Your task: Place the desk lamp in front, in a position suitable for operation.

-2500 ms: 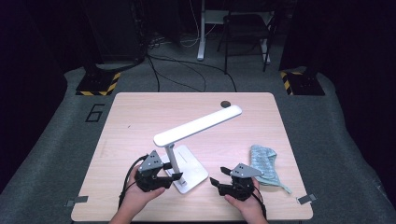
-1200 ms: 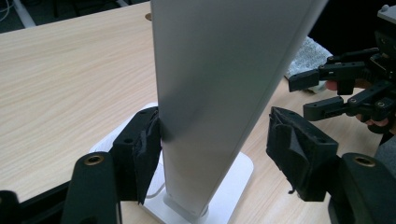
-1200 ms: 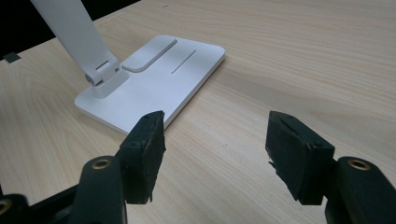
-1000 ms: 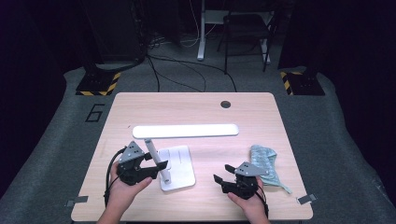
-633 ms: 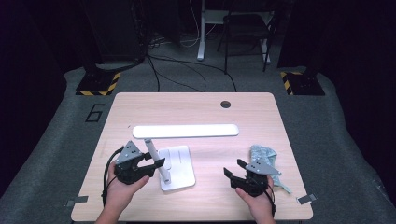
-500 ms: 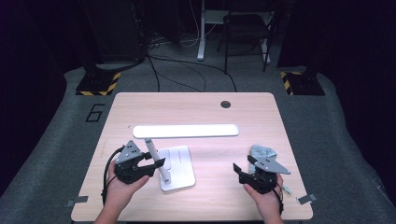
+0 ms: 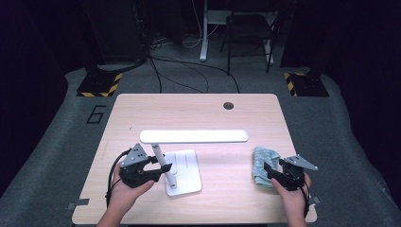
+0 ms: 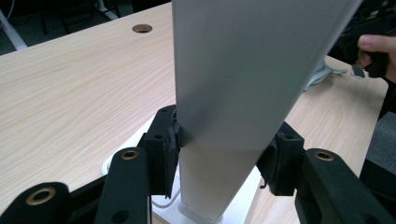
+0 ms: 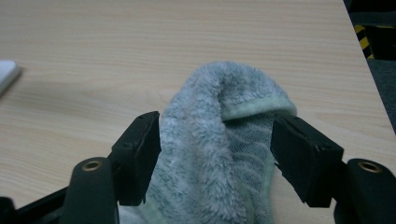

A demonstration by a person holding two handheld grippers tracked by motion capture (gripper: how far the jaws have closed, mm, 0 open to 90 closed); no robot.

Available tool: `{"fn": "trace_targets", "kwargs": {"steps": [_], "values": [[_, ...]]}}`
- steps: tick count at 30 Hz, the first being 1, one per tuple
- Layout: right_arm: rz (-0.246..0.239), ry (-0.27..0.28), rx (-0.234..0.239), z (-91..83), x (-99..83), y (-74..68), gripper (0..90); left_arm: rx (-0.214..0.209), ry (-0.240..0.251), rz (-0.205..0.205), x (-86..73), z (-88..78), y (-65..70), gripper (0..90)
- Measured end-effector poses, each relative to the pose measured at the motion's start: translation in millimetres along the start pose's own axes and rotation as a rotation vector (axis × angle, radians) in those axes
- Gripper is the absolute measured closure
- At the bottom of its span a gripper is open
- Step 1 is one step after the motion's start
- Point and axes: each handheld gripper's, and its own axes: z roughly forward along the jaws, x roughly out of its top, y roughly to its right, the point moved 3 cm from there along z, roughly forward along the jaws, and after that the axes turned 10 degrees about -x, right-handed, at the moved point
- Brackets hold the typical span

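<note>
The left gripper (image 7: 153, 166) has its jaws clamped on the upright post of the lamp (image 7: 194, 136), which stands near the front left corner of the desk (image 7: 198, 109). The right gripper (image 7: 276, 173) has its jaws apart around the towel (image 7: 261, 163), near the front right corner. For a good grasp, they should close on the thick raised fold, not on the thin hem, while the lamp is kept steady.

A large digit "6" is showing on the grey floor mat (image 7: 97, 115), at ten o'clock from the table (image 7: 142, 109).
</note>
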Motion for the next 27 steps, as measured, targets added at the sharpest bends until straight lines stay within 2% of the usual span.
{"fn": "trace_targets", "kwargs": {"steps": [2, 8, 12, 19, 27], "values": [[-0.028, -0.03, -0.01, 5.0, -3.6, -0.4, 33.7, -0.007, -0.002, -0.004, -0.2, -0.4, -0.2, 53.6], [0.003, -0.081, -0.003, 16.3, -11.9, 1.8, 33.5, -0.011, 0.009, -0.011, -0.2, -0.4, -1.0, 52.8], [0.021, -0.144, 0.018, 23.6, -17.0, 5.6, 32.6, -0.011, 0.01, -0.014, -0.4, -0.8, -1.0, 52.6], [-0.013, -0.149, 0.025, 27.5, -19.6, 3.6, 32.1, -0.018, 0.01, -0.015, -0.5, -1.1, -1.5, 52.3], [0.011, -0.191, 0.018, 31.9, -20.6, 2.7, 29.3, -0.018, 0.017, -0.017, -0.7, -1.0, -1.6, 52.1]]}}
